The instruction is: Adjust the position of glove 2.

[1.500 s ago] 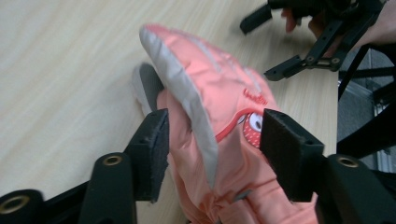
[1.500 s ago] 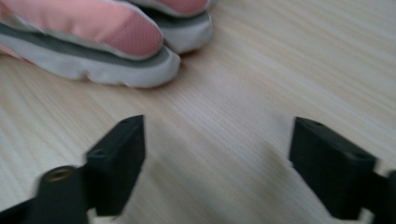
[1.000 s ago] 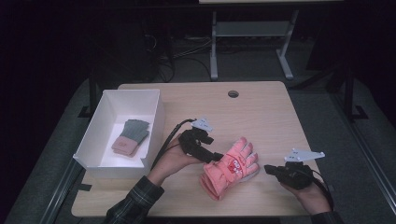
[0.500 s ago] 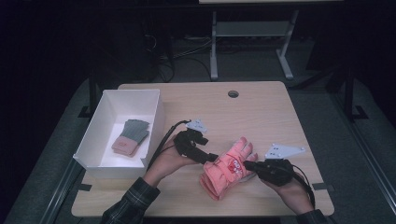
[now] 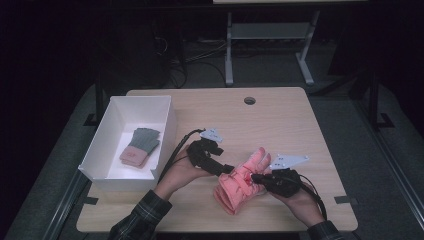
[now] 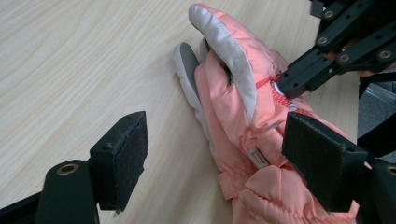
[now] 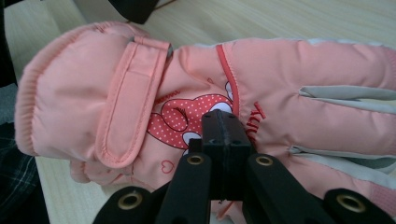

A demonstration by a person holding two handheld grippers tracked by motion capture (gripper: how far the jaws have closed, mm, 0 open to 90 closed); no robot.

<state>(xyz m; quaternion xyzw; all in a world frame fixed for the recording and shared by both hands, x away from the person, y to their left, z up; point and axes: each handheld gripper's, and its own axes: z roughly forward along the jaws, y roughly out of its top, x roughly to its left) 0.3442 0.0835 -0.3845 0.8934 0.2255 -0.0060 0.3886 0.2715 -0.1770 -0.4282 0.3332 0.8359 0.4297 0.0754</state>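
Pink padded ski glove (image 5: 240,185) lies with its cuff between the left gripper's (image 6: 215,154) spread jaws; the right gripper's (image 7: 224,128) jaws, pressed together, rest against its printed back.

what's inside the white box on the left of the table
One small knit glove, grey-green fingers and pink cuff, lies flat on the floor of the white box. Anything tucked under that glove is covered.
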